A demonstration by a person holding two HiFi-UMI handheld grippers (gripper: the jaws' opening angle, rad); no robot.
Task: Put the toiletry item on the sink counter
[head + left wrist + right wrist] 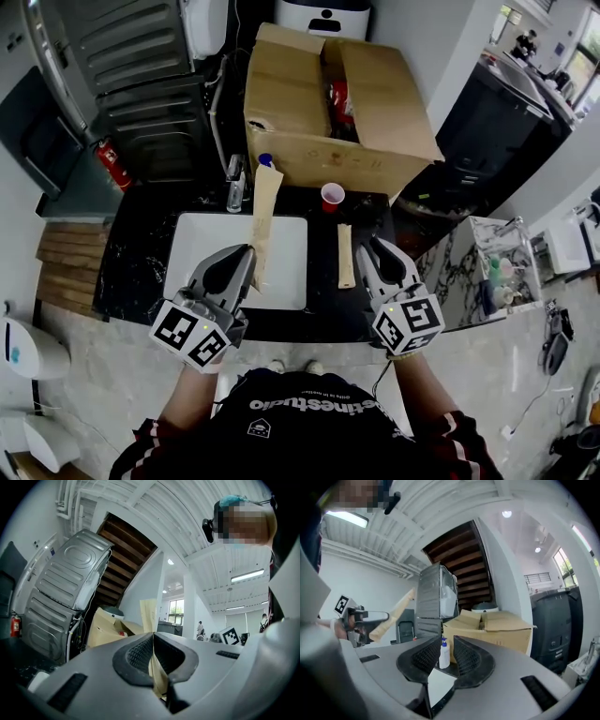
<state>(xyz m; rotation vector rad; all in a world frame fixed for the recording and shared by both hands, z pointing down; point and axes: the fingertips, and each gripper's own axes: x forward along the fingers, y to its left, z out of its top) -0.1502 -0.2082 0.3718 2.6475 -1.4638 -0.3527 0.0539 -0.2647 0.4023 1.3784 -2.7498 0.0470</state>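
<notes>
My left gripper (246,253) is shut on a long tan paper packet (263,216), which sticks up and away over the white sink basin (202,272). In the left gripper view the packet (149,613) is pinched between the pads (140,653). A second tan packet (345,255) lies on the black counter (141,253) right of the basin. My right gripper (373,249) hovers beside it, open and empty. The right gripper view shows its jaws apart (446,641), with a far-off white pump bottle (444,654) in the gap.
A big open cardboard box (375,103) stands behind the counter. A red cup (332,197) sits in front of it, and a faucet (234,186) and a blue-capped bottle (265,161) are behind the basin. A marble stand with bottles (497,272) is at the right.
</notes>
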